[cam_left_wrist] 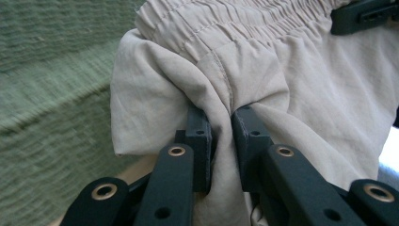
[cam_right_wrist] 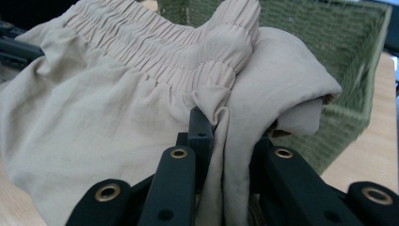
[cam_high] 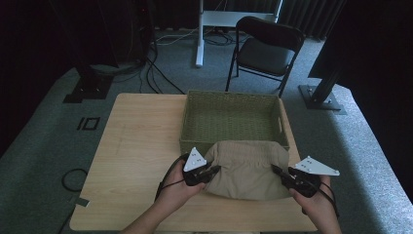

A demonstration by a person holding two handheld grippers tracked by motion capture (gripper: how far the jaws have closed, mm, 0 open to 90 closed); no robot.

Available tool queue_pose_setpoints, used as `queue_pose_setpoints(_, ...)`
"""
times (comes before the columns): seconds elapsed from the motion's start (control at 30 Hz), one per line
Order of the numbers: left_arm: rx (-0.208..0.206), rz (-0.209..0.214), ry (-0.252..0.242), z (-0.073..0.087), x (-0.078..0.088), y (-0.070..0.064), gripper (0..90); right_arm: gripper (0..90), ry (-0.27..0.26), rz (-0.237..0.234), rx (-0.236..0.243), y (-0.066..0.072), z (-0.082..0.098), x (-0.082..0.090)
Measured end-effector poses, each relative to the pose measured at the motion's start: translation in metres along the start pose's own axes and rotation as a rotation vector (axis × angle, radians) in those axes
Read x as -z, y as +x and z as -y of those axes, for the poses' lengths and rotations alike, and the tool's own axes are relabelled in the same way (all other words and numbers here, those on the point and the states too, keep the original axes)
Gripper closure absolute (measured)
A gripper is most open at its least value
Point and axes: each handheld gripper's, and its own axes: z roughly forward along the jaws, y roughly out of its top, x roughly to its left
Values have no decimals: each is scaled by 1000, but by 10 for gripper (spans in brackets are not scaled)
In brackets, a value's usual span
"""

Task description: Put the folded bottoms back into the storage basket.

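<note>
At 6 o'clock on the table (cam_high: pixel 131 146), just in front of the green woven basket (cam_high: pixel 234 119), you've got the folded beige shorts (cam_high: pixel 247 168) strung between both grippers. Your left gripper (cam_high: pixel 214 170) is clamped on the shorts' 9 o'clock edge; in the left gripper view its jaws pinch a fold of cloth (cam_left_wrist: pixel 221 117) just below the elastic waistband (cam_left_wrist: pixel 244 23) (fabric bunches out above the pads). Your right gripper (cam_high: pixel 276 170) is clamped on the 3 o'clock edge; the right gripper view shows its jaws closed on a doubled fold (cam_right_wrist: pixel 226 127), waistband (cam_right_wrist: pixel 155 42) running off toward 10 o'clock. The shorts' far edge overlaps the basket's near rim, with the basket at 12 o'clock of the garment. A black folding chair (cam_high: pixel 265 48) stands on the floor beyond the table, at 12 o'clock.
</note>
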Motion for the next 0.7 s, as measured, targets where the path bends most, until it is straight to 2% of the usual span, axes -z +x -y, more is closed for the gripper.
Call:
queue_pose_setpoints(0.17,-2,-9,-18,-13,3,9,799,797,-18,-4,22,-2,-15,-3)
queue_pose_setpoints(0.4,-5,-25,-57,-31,8,20,799,798,-50,-18,26,-7,-37,-7)
queue_pose_setpoints(0.7,-40,-57,-101,-63,11,38,800,799,-102,-20,12,-19,-71,-18)
